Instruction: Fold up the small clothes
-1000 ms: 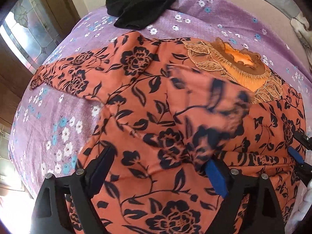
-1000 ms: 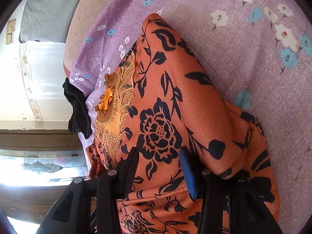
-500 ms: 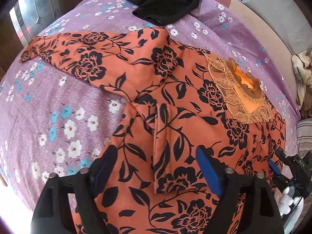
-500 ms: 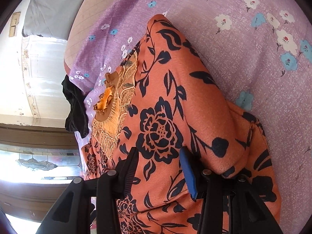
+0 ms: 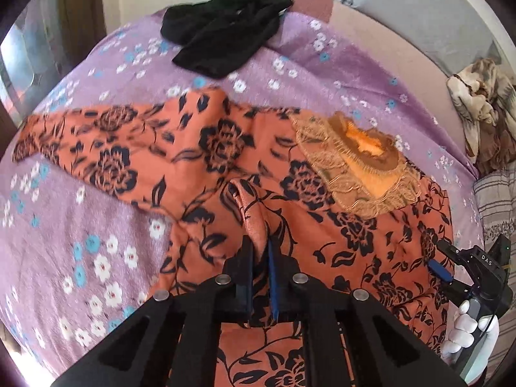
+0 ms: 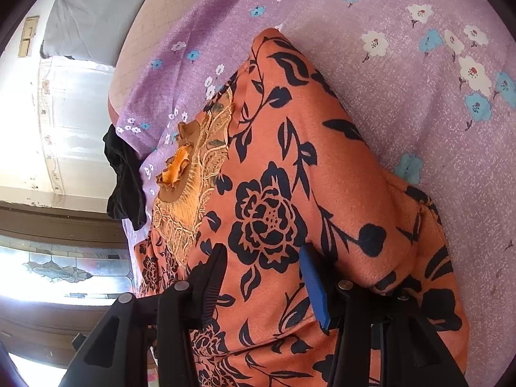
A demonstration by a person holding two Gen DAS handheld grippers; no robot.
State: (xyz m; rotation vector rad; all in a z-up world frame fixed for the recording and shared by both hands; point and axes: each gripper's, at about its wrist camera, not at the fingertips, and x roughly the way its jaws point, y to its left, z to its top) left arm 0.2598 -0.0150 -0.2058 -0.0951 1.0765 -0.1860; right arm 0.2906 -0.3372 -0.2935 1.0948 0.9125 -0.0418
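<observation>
The orange floral garment (image 5: 322,225) lies spread on the purple bedsheet (image 5: 80,225). The left tool (image 5: 259,251) is clenched on a raised fold; the right tool (image 6: 262,258) rests released, straddling fabric.

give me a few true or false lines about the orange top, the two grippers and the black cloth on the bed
1. The left gripper is shut on a raised fold of the orange top. True.
2. The right gripper is shut on the black cloth. False: its jaws stand open over the top, and the cloth lies apart near the far edge of the bed sheet.
3. One sleeve lies spread out to the side on the sheet. True.
4. The top is plain white. False: it is orange with black flowers.
5. The top's neckline has lace trim. True.
</observation>
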